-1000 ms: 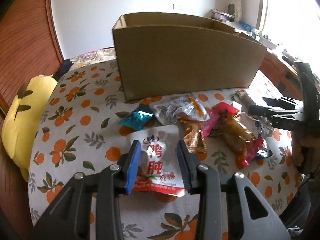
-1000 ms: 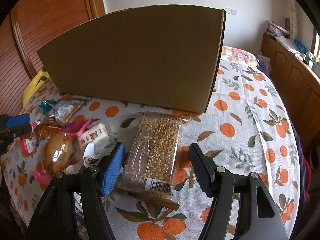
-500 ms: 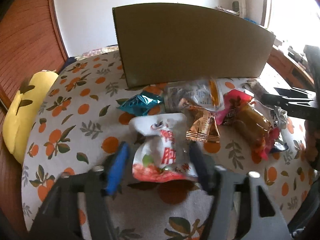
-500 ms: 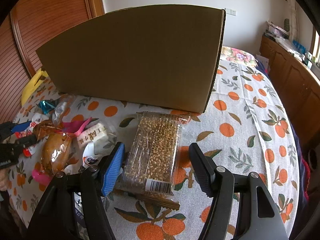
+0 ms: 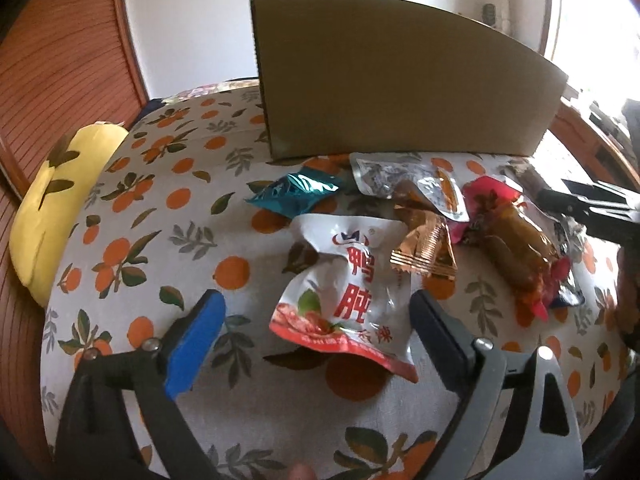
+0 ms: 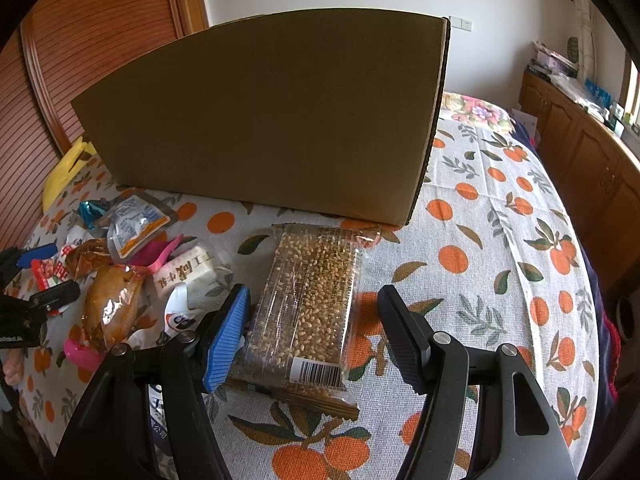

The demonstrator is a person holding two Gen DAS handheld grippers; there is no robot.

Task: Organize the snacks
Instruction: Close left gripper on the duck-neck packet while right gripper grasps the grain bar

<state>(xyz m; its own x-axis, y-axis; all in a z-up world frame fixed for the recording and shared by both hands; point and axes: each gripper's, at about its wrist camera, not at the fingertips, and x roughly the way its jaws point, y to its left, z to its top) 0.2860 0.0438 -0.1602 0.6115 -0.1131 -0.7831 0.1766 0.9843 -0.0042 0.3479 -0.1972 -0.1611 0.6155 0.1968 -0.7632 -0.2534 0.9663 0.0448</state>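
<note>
1. A home, by the look of it a bedroom or living room.
2. An orange-print cloth [image 6: 500,240] covers the table, with a floral bedcover [image 6: 478,110] behind it.
3. Slatted wooden doors [image 6: 92,52] fill one wall.
4. Wooden cabinets [image 6: 580,148] run under a bright window, their top cluttered with household things.
5. A yellow cushion [image 5: 56,192] lies at the cloth's edge.

You see a matt brown cardboard box [image 5: 400,80] on a printed woven cloth [image 5: 160,220]. The white duck-gizzard pouch [image 5: 348,288] is glossy, crinkled plastic; the teal packet [image 5: 296,194] shines like foil. The grain bar wrapper [image 6: 312,300] is clear film. At upper left, ribbed wooden panelling [image 5: 60,60] looks varnished.
</note>
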